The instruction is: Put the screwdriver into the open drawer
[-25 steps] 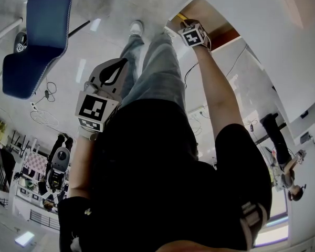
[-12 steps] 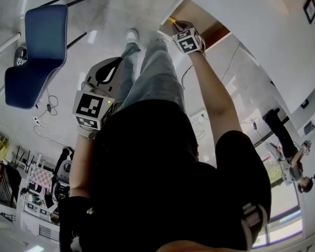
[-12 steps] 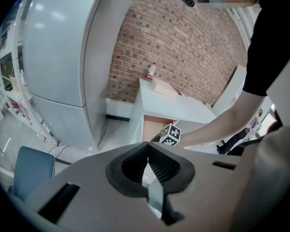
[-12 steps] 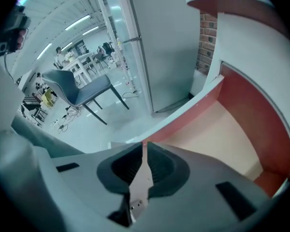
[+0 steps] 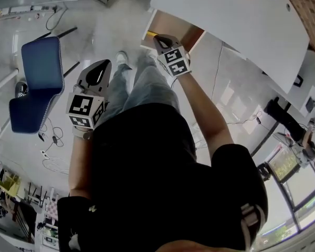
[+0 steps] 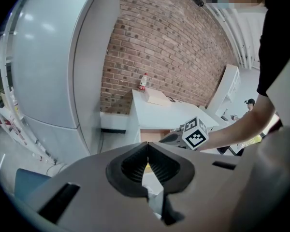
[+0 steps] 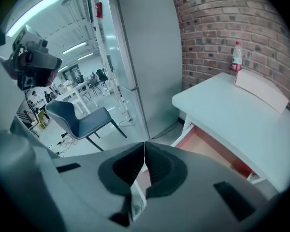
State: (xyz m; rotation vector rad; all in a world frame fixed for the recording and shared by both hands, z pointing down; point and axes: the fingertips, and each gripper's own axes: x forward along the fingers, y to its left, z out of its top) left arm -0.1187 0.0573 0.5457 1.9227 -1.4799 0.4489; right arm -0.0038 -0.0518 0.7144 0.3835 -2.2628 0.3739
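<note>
The open drawer (image 5: 174, 27) shows its tan inside under a white desk (image 5: 236, 30). My right gripper (image 5: 158, 37) hovers at the drawer's near left corner with its jaws shut and nothing visible between them in the right gripper view (image 7: 144, 144). A small yellow streak (image 5: 146, 34), possibly the screwdriver, lies at the drawer's front edge just beside the tips; I cannot tell for sure. My left gripper (image 5: 103, 63) is held lower left over the floor, shut and empty (image 6: 147, 144). From it I see the right gripper (image 6: 176, 138) in front of the drawer (image 6: 152, 133).
A blue chair (image 5: 35, 83) stands on the floor to the left. A large grey cabinet (image 7: 145, 52) stands beside the desk. A bottle (image 7: 237, 56) and a flat box (image 7: 261, 88) rest on the desk by the brick wall. Cables (image 5: 52, 159) trail on the floor.
The head view has swung so more of the desk top shows. The right gripper stays at the drawer's corner, its tips slightly farther from the yellow streak. The left gripper has barely moved.
</note>
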